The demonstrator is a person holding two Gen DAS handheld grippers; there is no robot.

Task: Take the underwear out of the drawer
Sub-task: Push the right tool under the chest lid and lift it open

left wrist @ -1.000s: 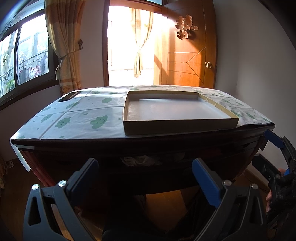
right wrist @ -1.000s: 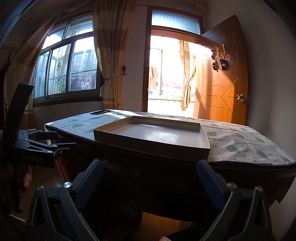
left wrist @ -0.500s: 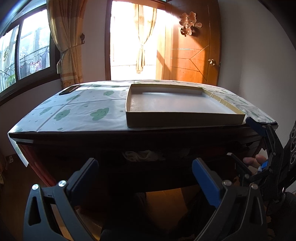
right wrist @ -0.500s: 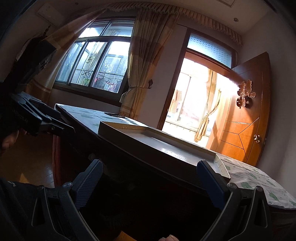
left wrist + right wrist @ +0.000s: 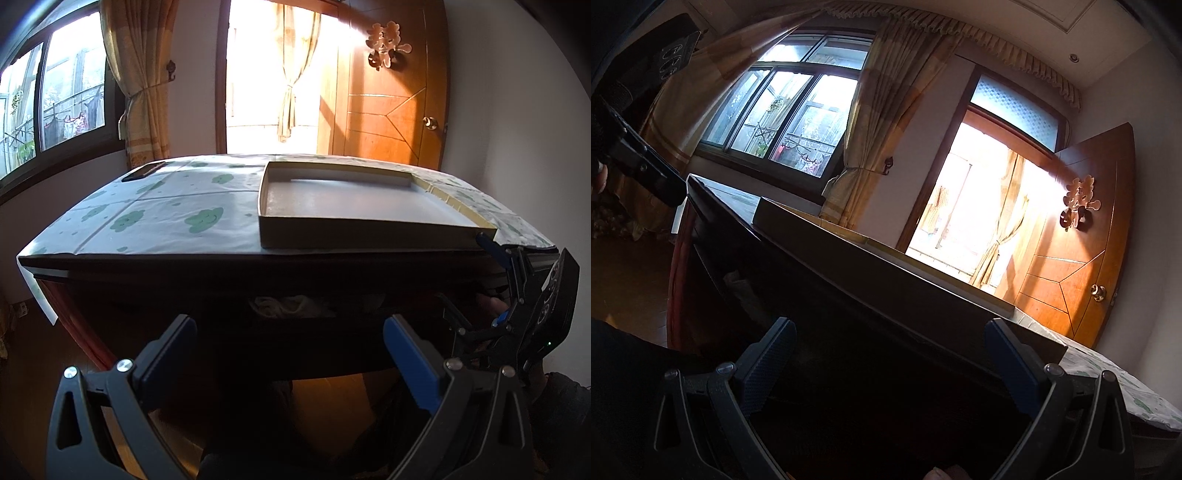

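Since a second ago the right gripper point(image 5: 884, 354) has rolled hard and closed in on the dark desk front point(image 5: 849, 295), while the left gripper point(image 5: 290, 350) has barely shifted. From the left wrist, its jaws stand released before the open drawer point(image 5: 295, 321), where one pale bundle of underwear point(image 5: 291, 305) lies crumpled: soft, light, best pinched at a raised fold. One shallow box point(image 5: 362, 206) sits on the tablecloth point(image 5: 155, 214). From the right wrist, the jaws gape empty; one pale scrap shows, unclear.
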